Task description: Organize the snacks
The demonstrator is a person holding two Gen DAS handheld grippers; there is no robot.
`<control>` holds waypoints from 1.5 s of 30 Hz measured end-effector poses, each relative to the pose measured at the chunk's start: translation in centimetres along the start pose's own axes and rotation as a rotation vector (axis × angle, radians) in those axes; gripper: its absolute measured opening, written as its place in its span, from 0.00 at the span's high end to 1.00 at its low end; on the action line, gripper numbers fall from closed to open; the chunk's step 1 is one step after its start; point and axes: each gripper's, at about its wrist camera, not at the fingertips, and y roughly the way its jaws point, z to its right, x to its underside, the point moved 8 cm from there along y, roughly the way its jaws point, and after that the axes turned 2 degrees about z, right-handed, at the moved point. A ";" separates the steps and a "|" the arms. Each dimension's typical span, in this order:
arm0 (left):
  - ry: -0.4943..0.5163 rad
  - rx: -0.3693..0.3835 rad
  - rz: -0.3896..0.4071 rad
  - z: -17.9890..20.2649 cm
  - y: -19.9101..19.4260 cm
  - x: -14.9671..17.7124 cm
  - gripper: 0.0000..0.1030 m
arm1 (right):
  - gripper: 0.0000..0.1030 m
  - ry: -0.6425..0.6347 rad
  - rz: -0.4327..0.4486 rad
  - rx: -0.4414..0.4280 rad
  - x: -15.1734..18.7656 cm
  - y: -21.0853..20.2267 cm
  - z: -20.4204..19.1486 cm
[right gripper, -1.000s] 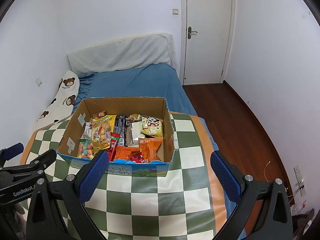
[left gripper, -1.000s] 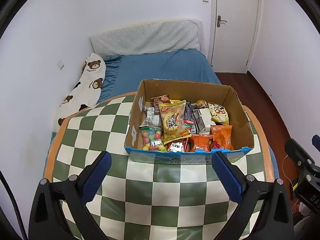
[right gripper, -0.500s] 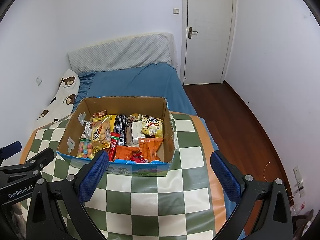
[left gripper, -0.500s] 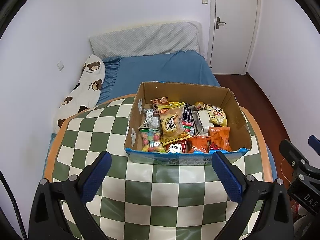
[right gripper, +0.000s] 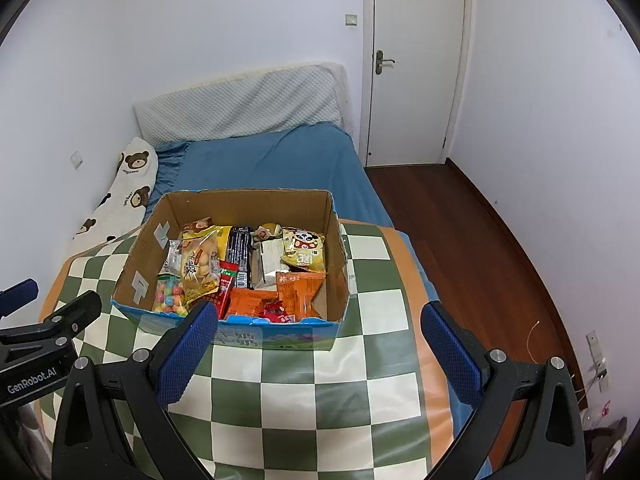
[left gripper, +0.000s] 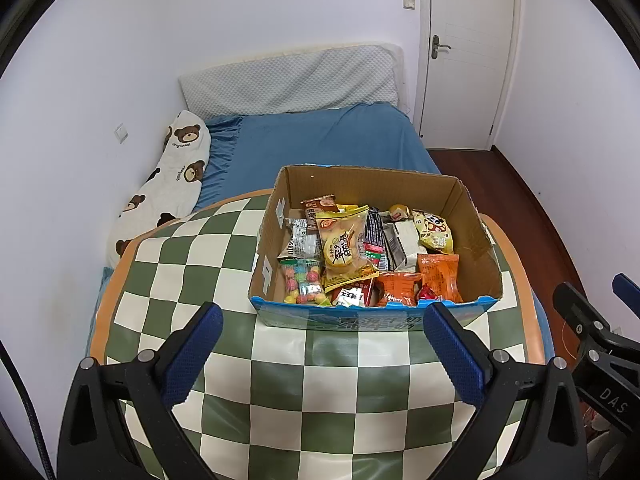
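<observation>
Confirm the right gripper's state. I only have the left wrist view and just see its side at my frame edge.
Observer: The right gripper is open, with nothing between its fingers.
Operator: Where is it pointed?
Observer: Right of centre. Its left finger lines up with the front edge of the box, and its right finger is over the table's right edge.
Operator: Anything on the floor on that side?
Observer: There is a socket low on the right wall, and a thin cable lies on the wood floor near it.
</observation>
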 end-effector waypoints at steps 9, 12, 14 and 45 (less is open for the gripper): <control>0.006 0.003 -0.004 0.0 -0.2 0.1 0.00 | 0.00 0.002 0.004 0.000 0.1 -0.1 0.1; 0.007 0.004 -0.003 0.0 -0.2 0.1 0.00 | 0.00 0.001 0.008 0.001 0.0 -0.1 0.2; 0.007 0.003 -0.003 0.0 -0.2 0.1 0.00 | 0.00 0.000 0.008 -0.002 -0.2 -0.1 0.1; 0.021 0.005 0.016 0.3 -0.3 -0.1 0.00 | 0.00 0.003 0.014 -0.003 -0.9 0.1 0.2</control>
